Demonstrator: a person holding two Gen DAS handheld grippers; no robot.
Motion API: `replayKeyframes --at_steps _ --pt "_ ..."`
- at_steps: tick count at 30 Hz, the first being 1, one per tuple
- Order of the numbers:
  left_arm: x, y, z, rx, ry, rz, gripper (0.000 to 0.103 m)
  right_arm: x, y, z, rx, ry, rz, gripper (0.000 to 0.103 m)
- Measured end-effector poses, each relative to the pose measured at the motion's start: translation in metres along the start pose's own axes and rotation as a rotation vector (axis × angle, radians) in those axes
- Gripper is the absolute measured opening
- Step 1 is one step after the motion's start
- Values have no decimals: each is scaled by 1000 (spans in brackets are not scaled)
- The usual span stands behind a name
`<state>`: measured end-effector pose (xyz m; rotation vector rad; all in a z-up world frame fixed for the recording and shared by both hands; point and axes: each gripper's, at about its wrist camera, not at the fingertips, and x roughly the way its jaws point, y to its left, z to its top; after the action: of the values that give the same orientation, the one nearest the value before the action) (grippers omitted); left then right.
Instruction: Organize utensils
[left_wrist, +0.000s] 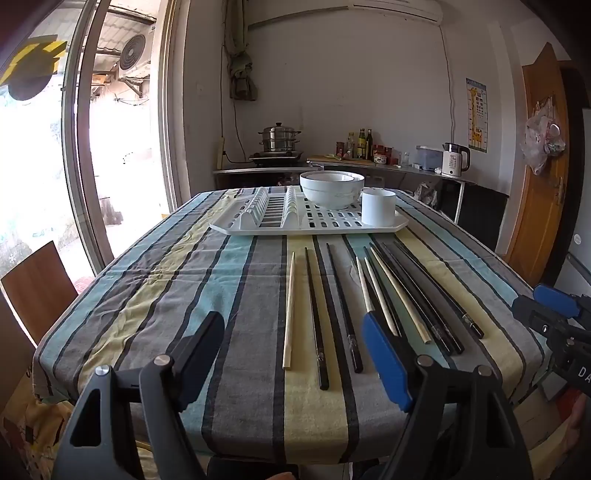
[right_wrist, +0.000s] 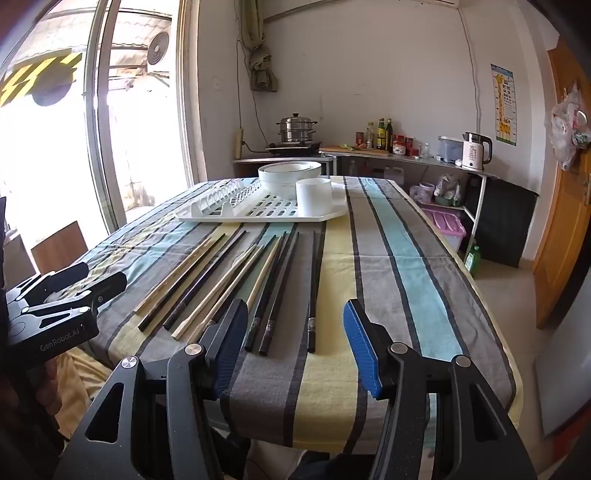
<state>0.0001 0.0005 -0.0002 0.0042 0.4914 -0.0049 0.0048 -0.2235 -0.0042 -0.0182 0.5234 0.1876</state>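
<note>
Left wrist view: You held the left gripper above the near edge of the table, its fingers spread wide with nothing between them. The chopsticks, black and pale wooden ones mixed, lay side by side on the striped tablecloth, pointing away from you. Beyond them sat the white drying rack, carrying stacked bowls and a white cup. The right gripper showed at the right edge.

Right wrist view: You held the right gripper over the near table edge, its fingers likewise apart and empty. The nearest black chopstick lay on the cloth ahead, between the finger lines but untouched. The remaining chopsticks fanned to the left. The rack stood farther back, the cup at its right end. The left gripper appeared at the left.
</note>
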Motion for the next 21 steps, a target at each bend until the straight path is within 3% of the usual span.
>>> replayKeyframes --at_steps 9,21 --pt "-6 7 -2 -41 -2 -23 79 -2 -1 1 -2 -17 -5 55" --pt "-4 2 -1 -8 6 -27 79 -4 0 2 -2 -17 -14 55"
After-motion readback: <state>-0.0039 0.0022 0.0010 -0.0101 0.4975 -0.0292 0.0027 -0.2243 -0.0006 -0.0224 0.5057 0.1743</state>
